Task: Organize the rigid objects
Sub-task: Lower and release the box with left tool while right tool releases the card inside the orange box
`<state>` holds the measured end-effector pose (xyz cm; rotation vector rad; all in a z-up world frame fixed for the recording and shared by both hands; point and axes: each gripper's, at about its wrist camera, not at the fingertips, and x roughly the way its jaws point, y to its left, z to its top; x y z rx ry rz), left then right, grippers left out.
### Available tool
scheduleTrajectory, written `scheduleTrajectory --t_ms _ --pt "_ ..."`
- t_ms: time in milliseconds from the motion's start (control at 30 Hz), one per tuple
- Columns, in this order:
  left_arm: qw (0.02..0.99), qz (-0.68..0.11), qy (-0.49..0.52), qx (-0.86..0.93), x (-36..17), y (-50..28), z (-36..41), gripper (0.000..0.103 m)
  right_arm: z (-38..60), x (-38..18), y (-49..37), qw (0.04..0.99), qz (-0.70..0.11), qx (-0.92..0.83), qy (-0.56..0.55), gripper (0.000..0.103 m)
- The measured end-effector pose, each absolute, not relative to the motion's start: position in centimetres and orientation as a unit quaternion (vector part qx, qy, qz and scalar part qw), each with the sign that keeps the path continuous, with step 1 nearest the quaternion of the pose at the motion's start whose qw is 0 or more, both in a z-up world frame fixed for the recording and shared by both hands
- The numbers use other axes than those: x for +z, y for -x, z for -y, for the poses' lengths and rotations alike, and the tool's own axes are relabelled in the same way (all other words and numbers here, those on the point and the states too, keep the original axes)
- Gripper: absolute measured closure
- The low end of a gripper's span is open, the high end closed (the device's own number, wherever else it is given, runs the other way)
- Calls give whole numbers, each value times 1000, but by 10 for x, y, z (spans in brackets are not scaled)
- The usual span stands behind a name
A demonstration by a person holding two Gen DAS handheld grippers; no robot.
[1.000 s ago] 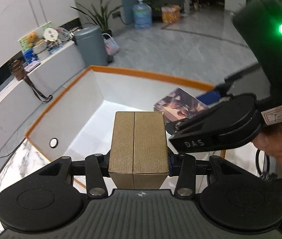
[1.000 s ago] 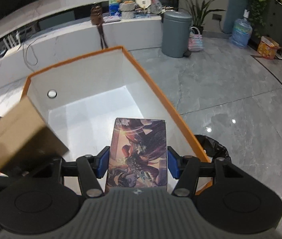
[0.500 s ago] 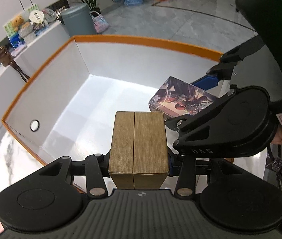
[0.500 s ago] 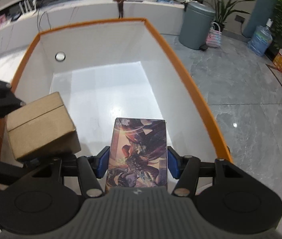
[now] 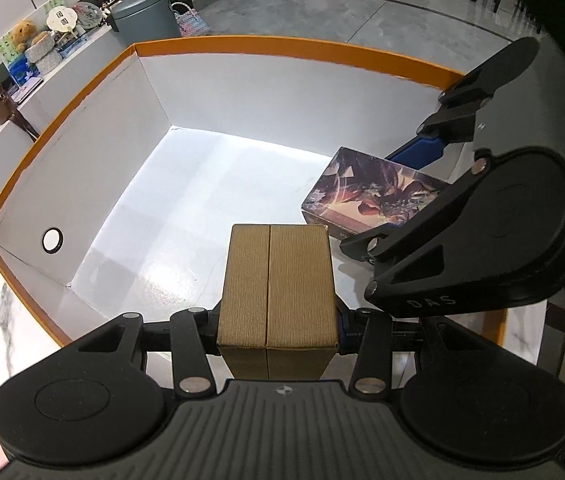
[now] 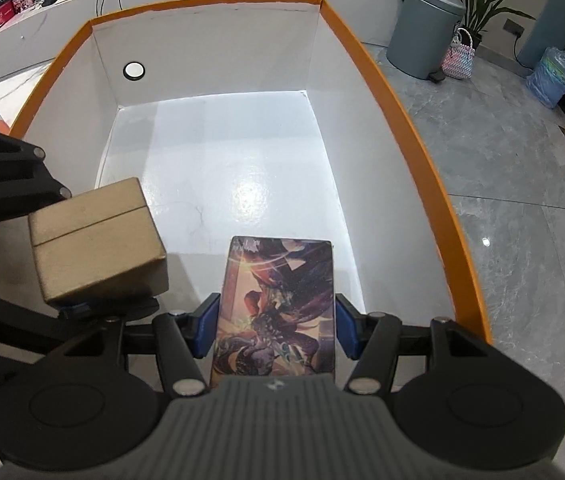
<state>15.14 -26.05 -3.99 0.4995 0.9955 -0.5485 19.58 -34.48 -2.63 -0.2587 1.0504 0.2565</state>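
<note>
My left gripper (image 5: pixel 278 330) is shut on a brown cardboard box (image 5: pixel 278 284), which also shows in the right wrist view (image 6: pixel 96 236). My right gripper (image 6: pixel 276 326) is shut on a flat box with dark fantasy artwork (image 6: pixel 276 308), which also shows in the left wrist view (image 5: pixel 374 194). Both boxes hang side by side over the near end of a large white bin with an orange rim (image 5: pixel 282 46); the bin's rim also shows in the right wrist view (image 6: pixel 402 96). The bin's white floor (image 6: pixel 222 168) is bare.
A round hole (image 6: pixel 133 69) sits in the bin's far wall. A grey waste bin (image 6: pixel 426 24) and a water jug (image 6: pixel 550 78) stand on the floor beyond. A counter with toys (image 5: pixel 42 48) lies behind the bin.
Both grippers have moved forward and down over the bin with their boxes. The bin's inside now fills more of both views.
</note>
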Motion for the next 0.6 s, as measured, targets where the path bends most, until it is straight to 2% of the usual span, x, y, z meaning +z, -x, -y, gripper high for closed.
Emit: scheduleTrajectory --t_ms 67,467,600 --pt "813 -467 -236 -255 -40 -152 261 46 345 -27 -194 851 -496 122 123 44" --pt "835 -440 -230 -238 -22 -146 255 27 350 -13 -183 866 -472 126 107 41" --pt "854 -423 -198 -230 -6 -145 245 25 354 0 -178 883 -446 112 93 33"
